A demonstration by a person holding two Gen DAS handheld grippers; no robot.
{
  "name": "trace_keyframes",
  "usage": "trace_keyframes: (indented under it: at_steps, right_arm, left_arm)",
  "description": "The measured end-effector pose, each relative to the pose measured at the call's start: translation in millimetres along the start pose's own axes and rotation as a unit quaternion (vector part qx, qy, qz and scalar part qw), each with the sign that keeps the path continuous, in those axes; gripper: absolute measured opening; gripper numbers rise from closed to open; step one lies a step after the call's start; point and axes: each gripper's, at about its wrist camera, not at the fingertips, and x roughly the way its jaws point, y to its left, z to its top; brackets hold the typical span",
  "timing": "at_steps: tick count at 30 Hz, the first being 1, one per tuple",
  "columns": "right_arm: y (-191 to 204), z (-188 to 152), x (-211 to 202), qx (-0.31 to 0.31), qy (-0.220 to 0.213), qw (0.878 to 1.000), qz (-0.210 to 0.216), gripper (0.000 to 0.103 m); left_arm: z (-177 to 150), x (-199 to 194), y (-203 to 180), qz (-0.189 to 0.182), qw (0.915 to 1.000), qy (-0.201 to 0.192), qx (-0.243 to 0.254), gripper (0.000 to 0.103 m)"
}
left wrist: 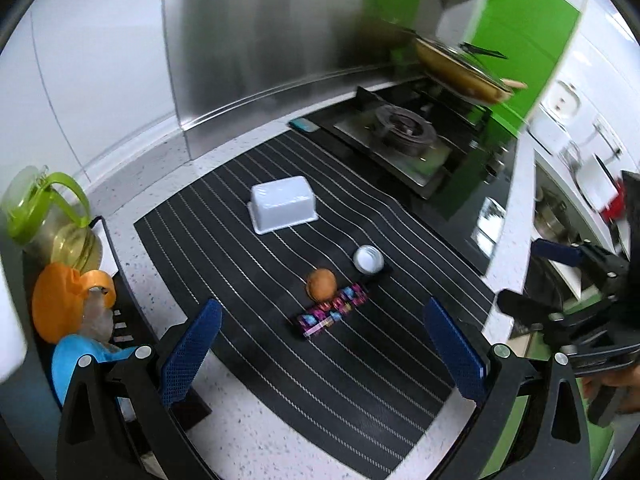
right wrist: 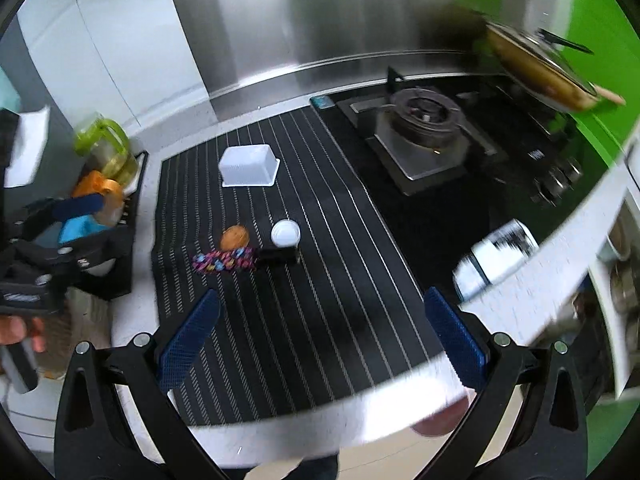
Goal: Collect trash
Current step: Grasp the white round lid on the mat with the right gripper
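Black striped mat on the worktop [left wrist: 248,432] carries the multicoloured wrapper [left wrist: 331,311], long axis slanting across both views, straight ahead of the left gripper [left wrist: 322,354] and ahead-left of the right gripper [right wrist: 320,338]; both spread, empty; left seems nearer.

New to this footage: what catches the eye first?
The black striped mat fills the counter, with an upturned white tub at its far end. Nearer, an orange-brown round item, a white cup and a colourful wrapper cluster together.
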Motion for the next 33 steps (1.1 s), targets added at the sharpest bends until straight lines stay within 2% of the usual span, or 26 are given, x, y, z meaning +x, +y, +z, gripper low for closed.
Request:
trace_keyframes:
  at_steps: [3,9,16,19,21,28,30,32,33]
  right_arm:
    - [1,19,41,-0.013,0.031,0.999,0.021,0.1]
    - [5,41,105,-0.05,0.08,0.995,0.035,0.1]
    - [10,51,144,-0.062,0.106,0.991,0.047,0.099]
    - [13,49,152,-0.068,0.115,0.99,0.049,0.08]
    - [15,48,156,-0.069,0.12,0.989,0.05,0.078]
    - [23,43,159,-0.077,0.123,0.988,0.052,0.057]
    - [24,43,159,-0.08,0.123,0.988,0.052,0.049]
    - [27,42,159,-0.084,0.122,0.988,0.05,0.035]
    - [28,42,159,-0.086,0.122,0.987,0.05,0.032]
  left_arm:
    - [9,11,8,0.012,0.9995,0.001,-0.029,0.097]
    - [24,30,24,0.031,0.9968,0.0,-0.073,0.097]
    - [30,50,35,0.037,0.9948,0.01,-0.094,0.097]
    - [31,56,38,0.036,0.9946,0.015,-0.096,0.097]
    - [32,59,39,0.035,0.9946,0.015,-0.097,0.097]
    - [37,63,42,0.028,0.9948,0.014,-0.097,0.097]
    - [38,63,43,0.027,0.9949,0.014,-0.096,0.097]
    - [38,63,43,0.026,0.9948,0.014,-0.097,0.097]
    - [38,63,44,0.026,0.9948,0.014,-0.098,0.097]
